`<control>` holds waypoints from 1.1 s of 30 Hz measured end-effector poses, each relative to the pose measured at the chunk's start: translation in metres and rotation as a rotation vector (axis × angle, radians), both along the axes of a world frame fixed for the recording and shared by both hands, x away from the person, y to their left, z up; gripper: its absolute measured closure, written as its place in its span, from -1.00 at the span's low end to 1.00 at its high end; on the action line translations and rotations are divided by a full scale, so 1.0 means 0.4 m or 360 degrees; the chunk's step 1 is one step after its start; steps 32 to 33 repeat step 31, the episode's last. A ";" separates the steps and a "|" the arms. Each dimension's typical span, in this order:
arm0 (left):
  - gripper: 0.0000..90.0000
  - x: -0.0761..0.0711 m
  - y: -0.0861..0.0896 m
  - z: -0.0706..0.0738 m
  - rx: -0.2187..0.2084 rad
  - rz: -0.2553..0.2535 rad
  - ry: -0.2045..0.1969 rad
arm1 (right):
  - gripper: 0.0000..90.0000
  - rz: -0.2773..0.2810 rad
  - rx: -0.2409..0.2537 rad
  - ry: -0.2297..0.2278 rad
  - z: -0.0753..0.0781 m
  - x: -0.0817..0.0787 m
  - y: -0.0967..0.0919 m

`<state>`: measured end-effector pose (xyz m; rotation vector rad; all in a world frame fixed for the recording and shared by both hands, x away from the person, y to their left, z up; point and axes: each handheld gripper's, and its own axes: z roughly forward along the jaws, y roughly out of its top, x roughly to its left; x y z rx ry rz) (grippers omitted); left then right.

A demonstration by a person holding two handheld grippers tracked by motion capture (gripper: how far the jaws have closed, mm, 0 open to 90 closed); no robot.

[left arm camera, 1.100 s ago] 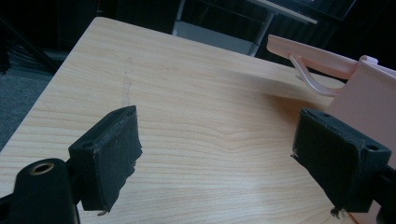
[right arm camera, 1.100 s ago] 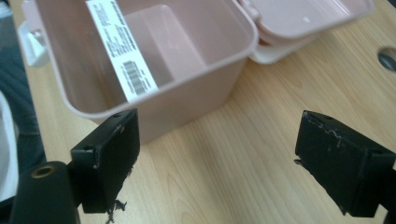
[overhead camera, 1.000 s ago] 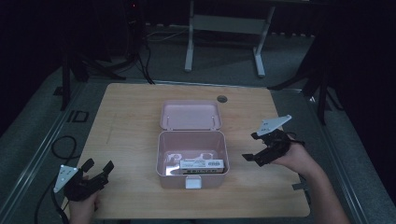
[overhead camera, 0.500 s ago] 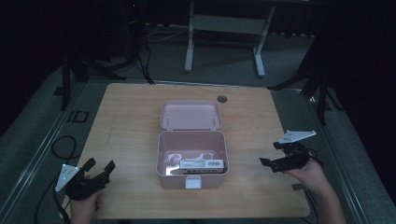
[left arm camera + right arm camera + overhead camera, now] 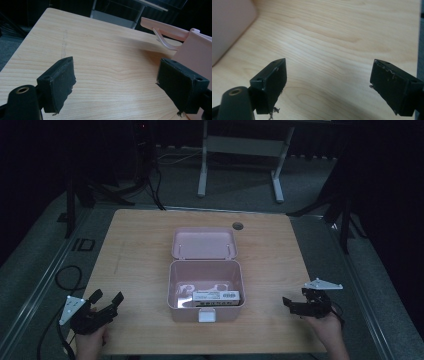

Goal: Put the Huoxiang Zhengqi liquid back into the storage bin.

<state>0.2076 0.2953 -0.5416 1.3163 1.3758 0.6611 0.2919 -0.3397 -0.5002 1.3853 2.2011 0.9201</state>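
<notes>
One pink box sits at the middle of the table, toward the person's edge, with its lid swung fully open and lying flat on the far side. Inside it, one white carton with dark print lies along the near wall, and beside it on the floor of the box are pale rounded shapes too faint to identify. One small white latch tab hangs at the front of the box.

There are two grippers, one per hand, each well apart from the box and holding nothing. The left gripper rests near the table's near-left corner, its fingers spread apart; in the left gripper view the two black pads frame bare wood, with the pink box wall and its raised lid edge off to the right. The right gripper sits near the near-right edge, its fingers also spread wide; the right gripper view shows bare wood between them and a corner of the pink box at the upper left.

One round dark grommet hole marks the table's far edge
</notes>
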 end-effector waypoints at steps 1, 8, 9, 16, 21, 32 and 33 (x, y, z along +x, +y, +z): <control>-0.66 0.000 0.000 0.000 0.0001 -0.0002 0.0000 | -0.69 -0.0041 0.0014 -0.0002 -0.011 -0.004 -0.001; -0.66 0.001 -0.001 0.000 -0.0003 -0.0005 0.0001 | -0.69 -0.0209 0.0005 0.0013 -0.061 -0.022 -0.004; -0.66 0.001 -0.001 0.000 -0.0004 -0.0005 0.0002 | -0.69 -0.0248 0.0015 0.0025 -0.070 -0.027 -0.007; -0.66 0.003 -0.002 -0.001 0.0000 -0.0009 0.0006 | -0.69 -0.0337 0.0049 0.0052 -0.089 -0.049 -0.003; -0.66 0.003 -0.002 -0.001 -0.0002 -0.0008 0.0005 | -0.69 -0.0370 0.0031 0.0072 -0.101 -0.055 0.001; -0.66 0.004 -0.001 -0.001 -0.0001 -0.0007 0.0007 | -0.70 -0.0404 0.0054 0.0099 -0.104 -0.066 0.002; -0.66 0.004 -0.001 -0.001 -0.0001 -0.0007 0.0007 | -0.70 -0.0404 0.0054 0.0099 -0.104 -0.066 0.002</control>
